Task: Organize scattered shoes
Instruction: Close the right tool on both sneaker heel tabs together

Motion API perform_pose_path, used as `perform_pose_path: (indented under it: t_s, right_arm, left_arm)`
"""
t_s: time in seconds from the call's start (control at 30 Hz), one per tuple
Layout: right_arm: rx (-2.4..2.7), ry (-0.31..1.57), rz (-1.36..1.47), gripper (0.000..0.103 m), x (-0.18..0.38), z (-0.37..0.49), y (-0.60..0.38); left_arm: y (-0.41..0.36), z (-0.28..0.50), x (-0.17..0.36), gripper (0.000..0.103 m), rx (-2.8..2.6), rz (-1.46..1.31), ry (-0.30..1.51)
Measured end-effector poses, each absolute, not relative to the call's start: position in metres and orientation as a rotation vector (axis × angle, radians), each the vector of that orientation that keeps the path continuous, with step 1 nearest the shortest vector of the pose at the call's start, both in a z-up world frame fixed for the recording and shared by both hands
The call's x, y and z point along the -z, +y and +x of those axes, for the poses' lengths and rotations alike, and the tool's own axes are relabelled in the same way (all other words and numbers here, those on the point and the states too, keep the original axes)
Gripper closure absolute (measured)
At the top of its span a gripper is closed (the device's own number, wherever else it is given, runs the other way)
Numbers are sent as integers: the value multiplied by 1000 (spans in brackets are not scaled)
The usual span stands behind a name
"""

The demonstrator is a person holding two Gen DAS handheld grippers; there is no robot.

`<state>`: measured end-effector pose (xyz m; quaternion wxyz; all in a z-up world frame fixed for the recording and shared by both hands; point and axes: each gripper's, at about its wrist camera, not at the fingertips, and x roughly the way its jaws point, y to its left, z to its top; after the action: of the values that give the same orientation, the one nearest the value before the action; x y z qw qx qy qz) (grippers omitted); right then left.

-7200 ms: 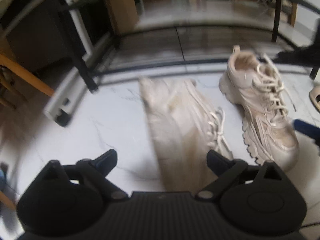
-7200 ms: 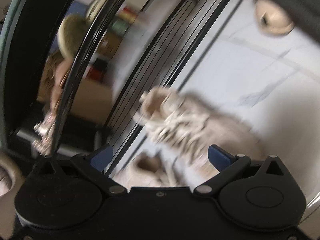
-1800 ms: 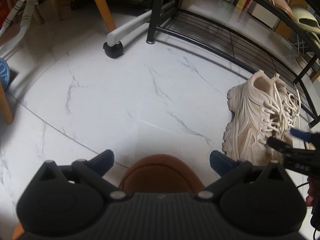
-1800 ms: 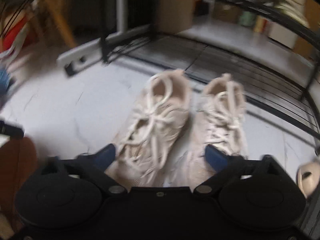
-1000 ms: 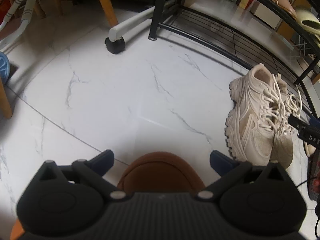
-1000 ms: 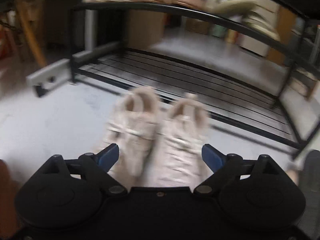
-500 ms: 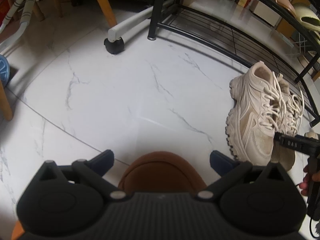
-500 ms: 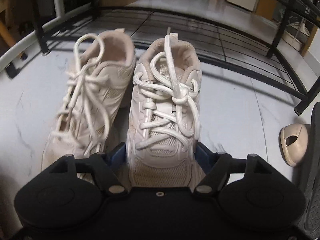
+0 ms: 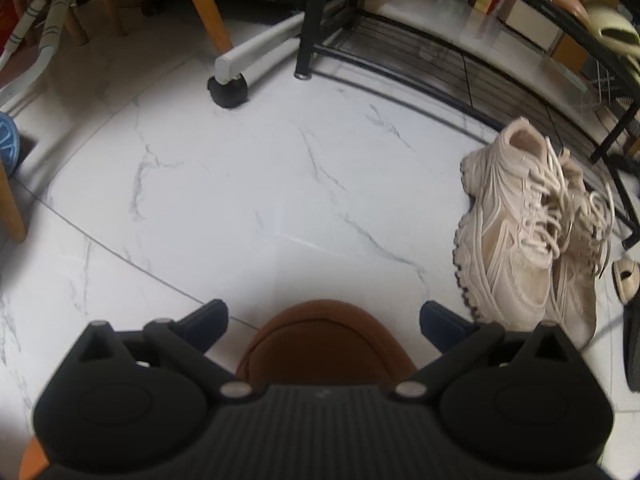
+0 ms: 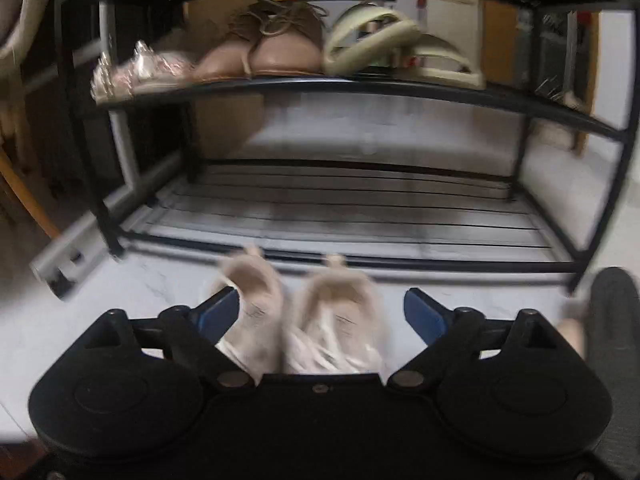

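On the white marble floor (image 9: pixel 248 184), as the left wrist camera has it, the pair of beige sneakers (image 9: pixel 524 240) stands side by side, touching, heels toward the black shoe rack (image 9: pixel 460 56). Set parallel just in front of the rack's bottom shelf, they look lined up ready to go in. The left gripper (image 9: pixel 324 318) hangs well apart from them with its jaws spread and nothing between the pads; only a brown rounded thing (image 9: pixel 324 340) shows below the gap, probably the person's knee, and this hand seems to be waiting out of the way. A small beige shoe (image 9: pixel 626 280) lies past the sneakers at the frame's right edge, still loose. From the right wrist camera, blurred, the right gripper (image 10: pixel 322 312) looks over the same sneakers (image 10: pixel 304 320) toward the empty lower shelf (image 10: pixel 360 212). Its jaws have just been closing and the two shoes sit between them, but the blue pads appear to stand clear of the sides, so I read it as not yet gripping. Straddling both shoes at once suggests a plan to move the pair together. The upper shelf (image 10: pixel 360 88) already carries tan shoes (image 10: pixel 264 48) and pale sandals (image 10: pixel 396 48).
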<state>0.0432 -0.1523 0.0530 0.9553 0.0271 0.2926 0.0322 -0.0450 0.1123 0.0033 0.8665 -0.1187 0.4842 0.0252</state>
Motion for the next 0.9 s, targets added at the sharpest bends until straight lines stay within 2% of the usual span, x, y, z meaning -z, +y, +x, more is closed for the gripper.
perform_pose_path:
  t_s: [0.07,0.17,0.27,0.33,0.37,0.47,0.5,0.57,0.63,0.67,0.9]
  right_arm:
    - [-59,638,61,33,-43,64,-145]
    - [-31,803,46,33,-10,114,-132]
    - [1,858,0,33,4,135,-122]
    - [5,895,28,28,14,151,-122]
    - [5,895,34,21,18,155,-122]
    - [5,875,44,16,28,164,-120]
    - [13,850,37,18,30,163,-117]
    - [19,802,10,40,31,159,-113]
    - [12,731,-31,49,33,151,-105]
    - [28,695,-32,66,34,145,-104]
    - [6,533,2,67,25,108,-110]
  left_arm:
    - [112,-45,-4,1,-56,-246,1008]
    - [114,-44,-4,1,-64,-254,1009]
    - [118,-41,0,1,-70,-280,1034]
    - [119,-40,3,1,-72,-292,1048]
    - [119,-40,3,1,-72,-297,1051]
    - [120,-41,2,1,-72,-300,1041]
    - [120,-42,0,1,-76,-303,1028]
    - [121,-43,-2,1,-81,-308,1010]
    - [121,-42,-1,1,-82,-308,1012]
    - [121,-42,-1,1,-82,-308,1013]
    - [122,-41,0,1,-83,-317,1025]
